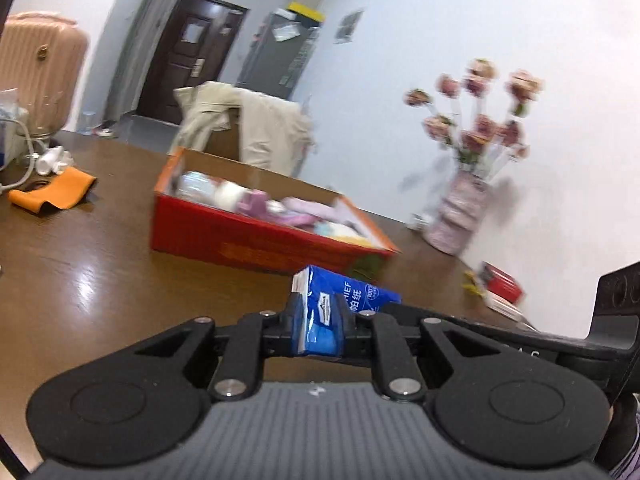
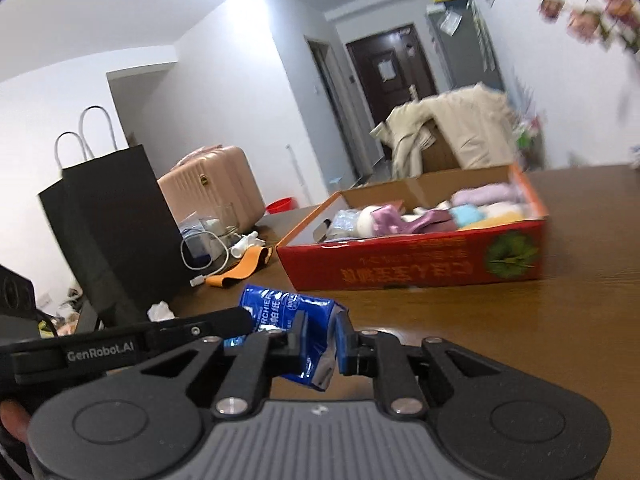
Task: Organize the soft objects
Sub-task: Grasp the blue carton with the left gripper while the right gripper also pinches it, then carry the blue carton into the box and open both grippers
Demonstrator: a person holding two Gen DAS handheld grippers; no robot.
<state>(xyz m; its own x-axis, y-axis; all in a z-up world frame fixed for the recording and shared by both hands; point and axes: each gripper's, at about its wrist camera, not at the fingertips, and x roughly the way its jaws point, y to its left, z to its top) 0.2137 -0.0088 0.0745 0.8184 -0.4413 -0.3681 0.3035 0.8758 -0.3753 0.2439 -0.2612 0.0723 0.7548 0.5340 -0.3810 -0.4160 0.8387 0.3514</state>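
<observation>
A blue tissue pack (image 1: 326,312) is held above the brown table (image 1: 80,272) by both grippers. My left gripper (image 1: 320,320) is shut on one end of it. My right gripper (image 2: 320,340) is shut on the other end of the pack (image 2: 288,316). The other gripper's black body shows at the right edge of the left wrist view (image 1: 560,344) and at the left of the right wrist view (image 2: 100,348). A red cardboard box (image 1: 256,244) beyond the pack holds several soft things in pink, white, blue and yellow; it also shows in the right wrist view (image 2: 412,268).
A vase of pink flowers (image 1: 460,216) stands right of the box by the wall, with a red booklet (image 1: 500,284) near it. An orange cloth (image 1: 52,192), cables and a charger (image 2: 204,256) lie at the left. A black paper bag (image 2: 112,224) and a pink suitcase (image 2: 212,188) stand behind.
</observation>
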